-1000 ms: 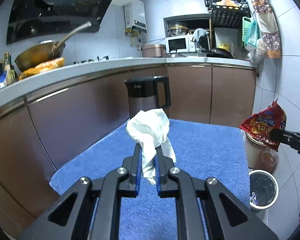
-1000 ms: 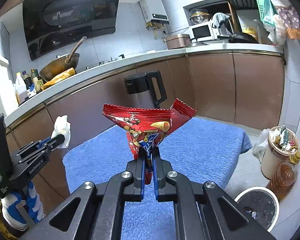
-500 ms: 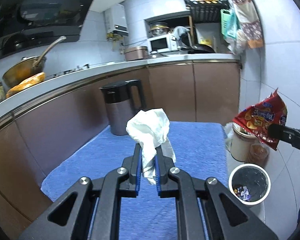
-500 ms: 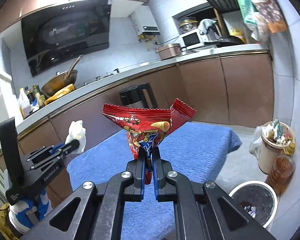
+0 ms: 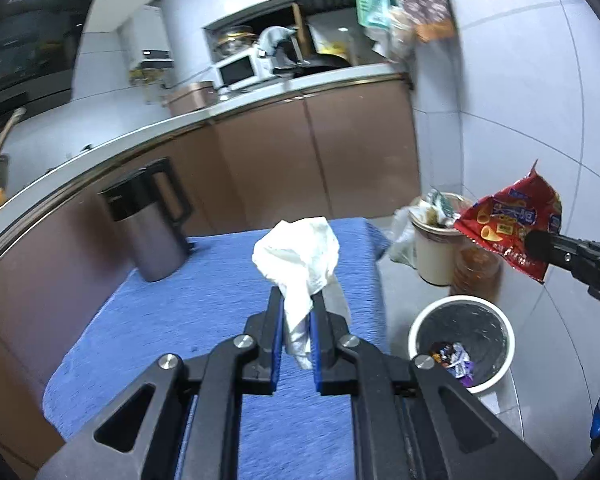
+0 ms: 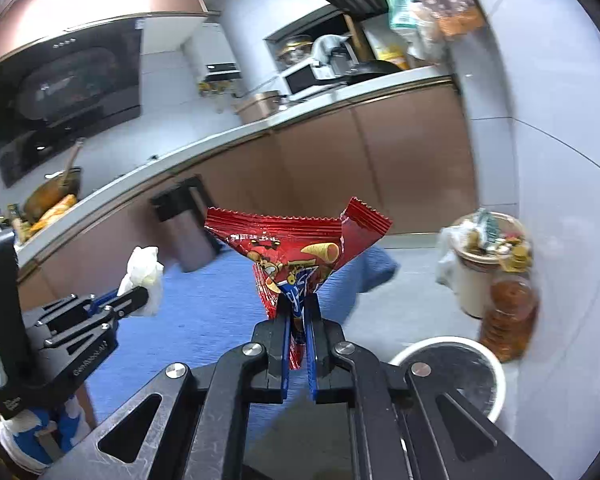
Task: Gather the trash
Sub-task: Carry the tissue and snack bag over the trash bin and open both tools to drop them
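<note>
Both of my hand-held grippers carry trash. My left hand-held gripper (image 5: 297,320) is clamped narrow on a crumpled white tissue (image 5: 298,258), gripped by its lower tail so the loose bulk puffs up above the fingertips. My right hand-held gripper (image 6: 298,322) is pinched tight on the bottom edge of an empty red snack bag (image 6: 300,250), which fans open upward. Holding each piece by a thin edge, out in the air, should let it drop cleanly once the jaws part.

Below and to my right a round white trash bin (image 5: 419,322) with a dark liner stands on the floor, a few wrappers already at its bottom. Seen from the left wrist, the snack bag hangs above and beyond the bin, and the tissue sits left of it, above the blue tabletop (image 5: 172,320). I judge neither piece is over the opening yet.

A steel electric kettle (image 5: 150,220) stands at the tabletop's far left corner. Beside the bin are an overfilled beige pail (image 5: 434,252) and a bottle of amber liquid (image 6: 508,316). Brown cabinets, a pale kitchen counter with a microwave (image 5: 240,70), and grey wall tiles surround the scene.
</note>
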